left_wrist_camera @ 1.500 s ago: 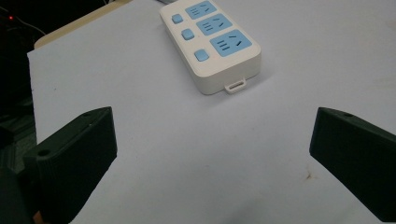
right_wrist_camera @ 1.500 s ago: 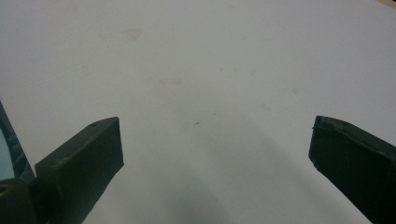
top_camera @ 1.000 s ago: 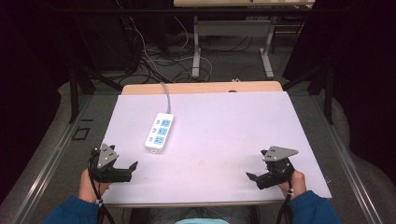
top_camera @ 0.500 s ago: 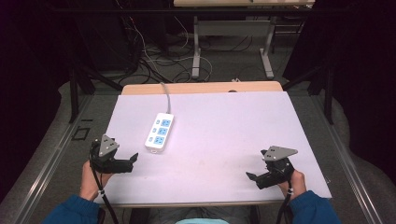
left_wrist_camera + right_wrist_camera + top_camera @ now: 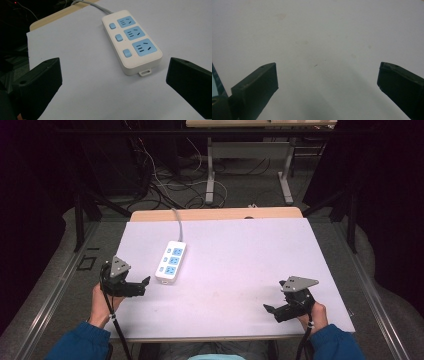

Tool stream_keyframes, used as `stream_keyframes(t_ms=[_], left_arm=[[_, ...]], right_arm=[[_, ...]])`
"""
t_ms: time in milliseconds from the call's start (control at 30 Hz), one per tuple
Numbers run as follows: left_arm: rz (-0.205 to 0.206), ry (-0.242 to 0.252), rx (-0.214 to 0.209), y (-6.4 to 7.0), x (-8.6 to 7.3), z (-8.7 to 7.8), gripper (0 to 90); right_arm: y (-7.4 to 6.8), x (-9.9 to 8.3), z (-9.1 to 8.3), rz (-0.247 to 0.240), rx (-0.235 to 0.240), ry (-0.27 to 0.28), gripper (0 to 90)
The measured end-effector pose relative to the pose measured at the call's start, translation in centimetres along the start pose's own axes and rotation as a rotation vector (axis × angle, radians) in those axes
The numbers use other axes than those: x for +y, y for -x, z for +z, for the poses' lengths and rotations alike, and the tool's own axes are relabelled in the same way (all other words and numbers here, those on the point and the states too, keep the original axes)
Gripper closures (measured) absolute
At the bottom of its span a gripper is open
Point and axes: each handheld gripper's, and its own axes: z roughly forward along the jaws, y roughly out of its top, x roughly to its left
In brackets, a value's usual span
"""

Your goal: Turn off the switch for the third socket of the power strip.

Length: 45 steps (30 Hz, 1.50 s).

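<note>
A white power strip (image 5: 171, 262) with blue sockets lies on the pale table (image 5: 240, 255) left of centre, its grey cable running off the far edge. My left gripper (image 5: 143, 285) hovers near the table's left front, open, pointing at the strip's near end a short way off. In the left gripper view the power strip (image 5: 131, 40) lies ahead between the wide-apart jaws, untouched. My right gripper (image 5: 268, 311) sits open at the right front. The right gripper view has bare table (image 5: 319, 45) between its spread jaws.
A wooden strip (image 5: 215, 214) edges the table's far side. Beyond it are tangled cables (image 5: 165, 180) on the floor and metal desk legs (image 5: 210, 175). Dark frame rails run along both sides of the table.
My left gripper has moved forward and to the right, closer to the power strip's near end. The right gripper has stayed put.
</note>
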Motion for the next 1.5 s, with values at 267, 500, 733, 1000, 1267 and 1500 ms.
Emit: stream_keyframes(t_ms=[267, 500, 733, 1000, 1267, 1500], left_arm=[[-0.006, -0.002, 0.006, -0.4, 0.7, 0.9, 0.0], [-0.012, -0.021, -0.018, -0.4, 1.2, 1.8, 0.0], [-0.010, -0.029, -0.022, -0.5, 1.6, 2.4, 0.0], [-0.005, -0.034, -0.027, -0.5, 2.0, 3.3, 0.0], [-0.010, -0.039, -0.037, -0.6, 2.4, 3.8, 0.0], [-0.010, -0.043, -0.050, -0.4, 2.8, 4.5, 0.0]], right_arm=[[0.0, 0.0, 0.0, -0.004, 0.001, 0.000, 2.8], [0.0, 0.0, 0.1, 0.000, -0.005, 0.004, 2.9], [0.0, 0.0, 0.1, 0.001, -0.004, 0.003, 2.9], [0.0, 0.0, 0.1, 0.002, -0.003, 0.003, 3.0], [0.0, 0.0, 0.1, 0.003, -0.004, 0.002, 3.0], [0.0, 0.0, 0.1, 0.004, -0.005, 0.003, 3.0]])
